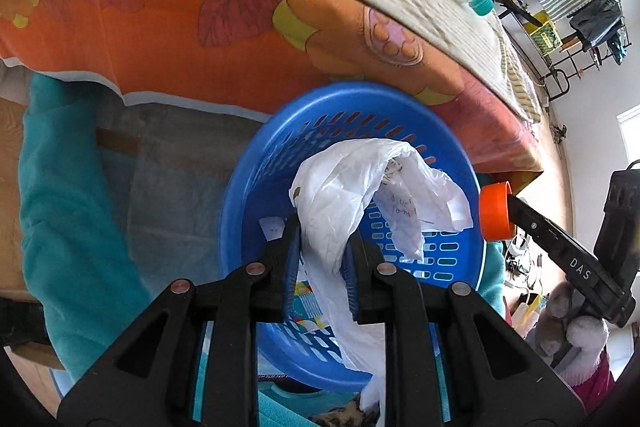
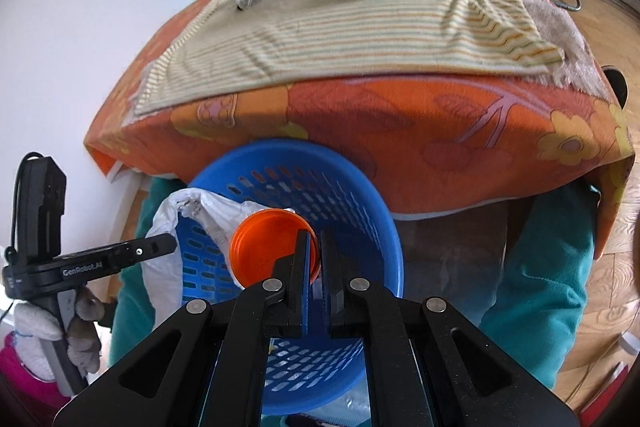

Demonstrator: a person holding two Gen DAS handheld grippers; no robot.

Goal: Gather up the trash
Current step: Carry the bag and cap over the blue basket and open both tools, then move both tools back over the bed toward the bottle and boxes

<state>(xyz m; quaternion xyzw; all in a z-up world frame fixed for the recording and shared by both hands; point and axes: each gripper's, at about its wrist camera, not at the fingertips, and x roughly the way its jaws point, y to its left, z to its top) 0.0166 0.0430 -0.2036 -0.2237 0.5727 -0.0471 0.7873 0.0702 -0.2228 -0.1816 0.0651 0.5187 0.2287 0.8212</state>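
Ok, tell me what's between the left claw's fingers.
A crumpled white plastic bag, pinched by the left claw above the blue basket. The left wrist view shows it.

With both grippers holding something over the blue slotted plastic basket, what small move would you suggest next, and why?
Probably open both grippers and let go. The left gripper pinches a crumpled white plastic bag that hangs over the blue slotted plastic basket, and the right gripper is shut on the rim of a round orange plastic lid above the same opening, so both pieces should drop inside.
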